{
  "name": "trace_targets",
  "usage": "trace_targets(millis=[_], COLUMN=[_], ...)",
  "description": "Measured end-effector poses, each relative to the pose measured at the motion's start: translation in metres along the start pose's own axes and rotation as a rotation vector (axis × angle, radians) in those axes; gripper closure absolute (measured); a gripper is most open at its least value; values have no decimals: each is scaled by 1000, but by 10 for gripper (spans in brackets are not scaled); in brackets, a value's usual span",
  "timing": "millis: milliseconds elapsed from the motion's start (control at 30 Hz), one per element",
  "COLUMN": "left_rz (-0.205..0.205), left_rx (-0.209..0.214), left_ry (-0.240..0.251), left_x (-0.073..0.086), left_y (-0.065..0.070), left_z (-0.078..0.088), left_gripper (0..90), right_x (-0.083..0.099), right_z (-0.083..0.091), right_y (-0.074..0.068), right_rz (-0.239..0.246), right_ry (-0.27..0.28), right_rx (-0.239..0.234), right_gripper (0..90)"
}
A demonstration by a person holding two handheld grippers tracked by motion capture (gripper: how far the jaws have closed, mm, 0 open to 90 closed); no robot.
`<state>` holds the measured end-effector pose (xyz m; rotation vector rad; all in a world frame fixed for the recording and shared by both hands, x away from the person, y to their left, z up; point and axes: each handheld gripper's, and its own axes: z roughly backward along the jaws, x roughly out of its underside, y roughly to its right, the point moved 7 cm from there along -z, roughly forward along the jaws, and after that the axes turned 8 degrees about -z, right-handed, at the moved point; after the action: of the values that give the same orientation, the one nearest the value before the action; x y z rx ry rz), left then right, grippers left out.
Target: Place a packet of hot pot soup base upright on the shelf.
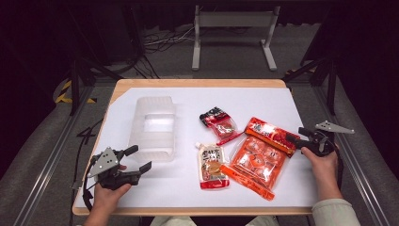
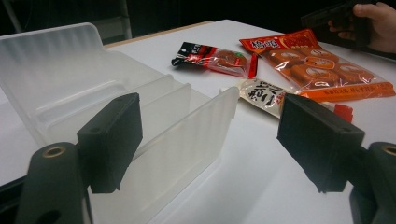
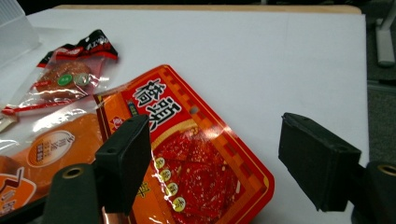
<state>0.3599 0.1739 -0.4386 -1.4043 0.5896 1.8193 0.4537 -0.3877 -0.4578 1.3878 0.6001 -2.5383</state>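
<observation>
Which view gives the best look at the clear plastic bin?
The high view: the clear plastic bin shows whole, left of the snack packets. The left gripper view shows its near wall and inside up close; the right gripper view catches one corner.

A clear plastic bin [image 1: 154, 127] lies on the left part of a white surface [image 1: 263, 101]. Right of it, apart, lie a small red and black snack packet [image 1: 217, 122] and, nearer the front edge, a white sauce pouch [image 1: 212, 165]. A large clear bag of orange snacks [image 1: 254, 162] lies touching the pouch's right side.
</observation>
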Motion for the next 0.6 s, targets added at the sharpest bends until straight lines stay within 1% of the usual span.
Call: trace_targets(millis=[33, 67, 133, 167, 200, 267, 300, 467, 567, 600], left_rz=[-5, -7, -2, -8, -14, -24, -24, -27, -24, -23], left_rx=[0, 0, -1, -4, -5, -4, -3, 4, 5, 6], left_ry=[-1, -1, -2, -3, 0, 0, 0, -12, -15, -15], left_x=[0, 0, 0, 0, -1, -1, -1, 0, 0, 0], left_y=[0, 0, 1, 1, 1, 2, 3, 4, 4, 3], left_z=[0, 0, 0, 0, 0, 0, 0, -2, -2, -3], left_gripper=[226, 226, 226, 226, 229, 230, 230, 229, 229, 228], right_x=[2, 4, 5, 6, 9, 11, 15, 16, 16, 16], right_z=[-2, -3, -5, -6, -9, -11, -14, -14, -15, -16], right_y=[1, 1, 0, 0, -1, 0, 0, -1, -1, 0], right_rz=[2, -7, -8, -6, -11, -8, -15, -12, -15, -16], right_ry=[-14, -27, -37, -42, -61, -70, -95, -99, -106, -115], right_rx=[0, -5, -9, -14, -21, -22, -28, -34, -32, -24], right_gripper=[252, 249, 247, 245, 244, 246, 256, 272, 272, 273])
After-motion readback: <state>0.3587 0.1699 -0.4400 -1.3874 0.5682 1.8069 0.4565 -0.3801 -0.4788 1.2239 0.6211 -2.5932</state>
